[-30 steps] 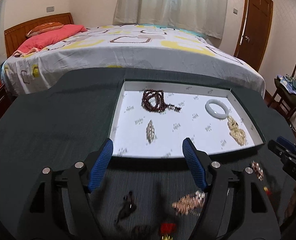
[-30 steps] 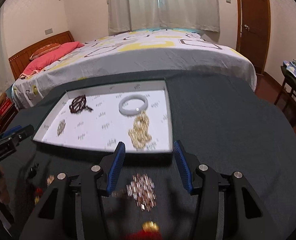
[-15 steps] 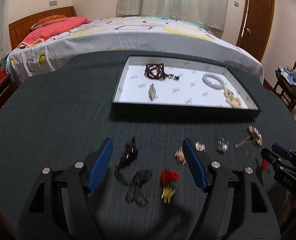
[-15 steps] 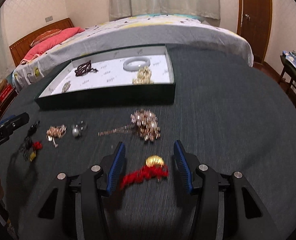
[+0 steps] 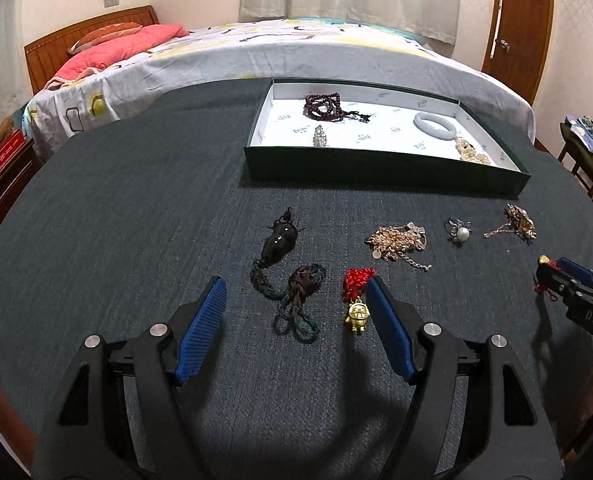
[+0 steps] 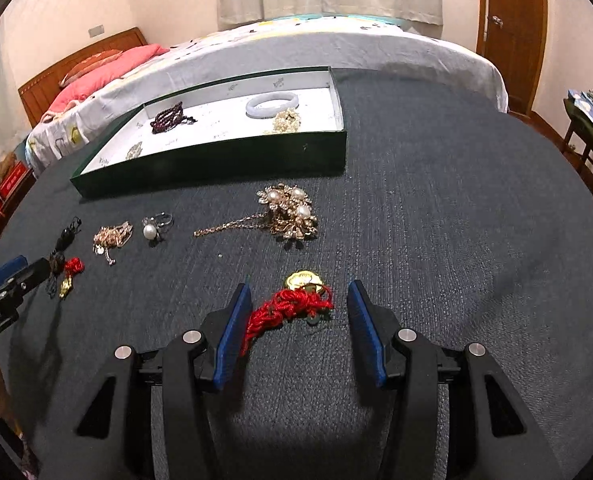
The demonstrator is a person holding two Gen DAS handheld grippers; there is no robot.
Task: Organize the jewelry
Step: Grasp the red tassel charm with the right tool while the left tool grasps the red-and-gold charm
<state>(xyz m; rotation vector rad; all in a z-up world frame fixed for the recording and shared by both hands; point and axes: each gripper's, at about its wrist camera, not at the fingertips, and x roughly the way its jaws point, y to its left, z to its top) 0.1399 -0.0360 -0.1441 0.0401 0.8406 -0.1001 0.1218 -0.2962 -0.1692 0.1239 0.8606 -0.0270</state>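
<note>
Both pulled back from tray [image 5: 384, 168], left gripper [image 5: 296, 304] wide apart, empty, right gripper [image 6: 299, 308] apart, seemingly empty

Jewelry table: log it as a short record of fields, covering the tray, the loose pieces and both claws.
tray: green box, white lining, at the table's far side
in tray: dark bead strand, pale bangle, gold piece, small brooch
loose on table: black pendant on cord, gold chain, pearl ring, pearl brooch
left claw: open, beside gold charm with red tassel
right claw: open, around red tassel with gold coin
</note>
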